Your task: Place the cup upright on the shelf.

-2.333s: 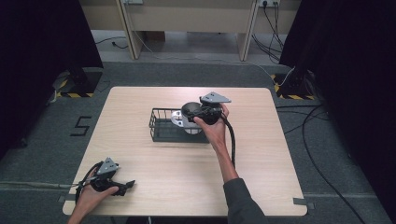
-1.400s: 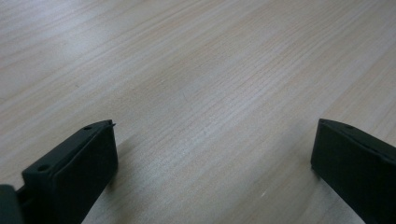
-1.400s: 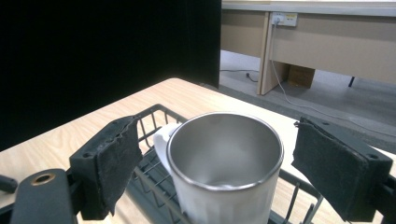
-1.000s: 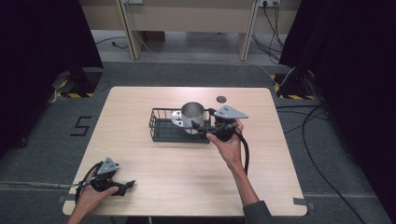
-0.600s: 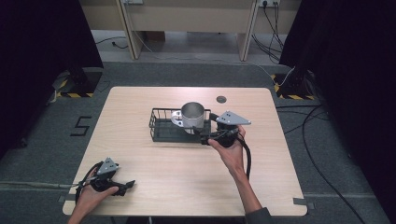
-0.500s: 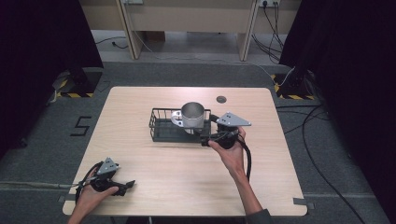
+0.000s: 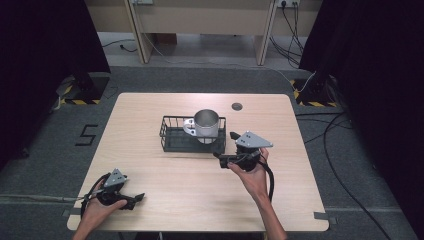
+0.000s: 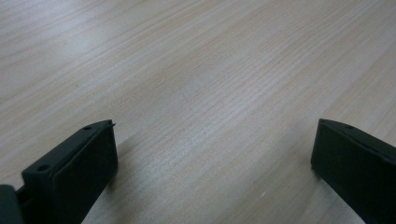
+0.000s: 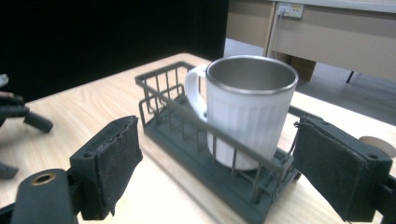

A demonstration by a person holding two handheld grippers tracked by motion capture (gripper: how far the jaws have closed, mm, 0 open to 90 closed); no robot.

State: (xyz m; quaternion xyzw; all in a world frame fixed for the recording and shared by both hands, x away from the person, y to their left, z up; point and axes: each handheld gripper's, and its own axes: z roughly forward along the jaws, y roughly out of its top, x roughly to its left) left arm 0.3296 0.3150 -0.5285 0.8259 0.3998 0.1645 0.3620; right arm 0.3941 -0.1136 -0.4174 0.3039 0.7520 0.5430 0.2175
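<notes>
1. The table [image 7: 165,200] is a pale wood top, and I take the wire basket on it as my landmark for everything else.

2. The basket [image 7: 175,142] is a dark wire rack set a little beyond the table's middle, its long axis running left to right across the table. It lies where it did a couple of seconds ago.

3. The mug [image 7: 206,125] stands upright in the basket's right end, open mouth up, silver inside and white ribbed outside. Its handle points left, along the basket's length toward the empty left end. In the right gripper view the mug [image 9: 250,112] sits behind the near wire wall. A couple of seconds ago the right gripper covered this spot; a second ago the mug was already standing free.

4. The right gripper [image 7: 223,146] has drawn back from over the basket and now hangs just off the basket's near right corner, closer to the person than half a second ago. Its jaws are spread wide, with nothing between them, aimed back at the mug.

5. The left gripper [image 7: 139,198] rests well apart from the basket, at the table's near left corner, unmoved throughout. Its jaws are spread over bare wood.

6. A small dark round disc [image 7: 237,106] sits in the tabletop beyond the basket's right end.
</notes>
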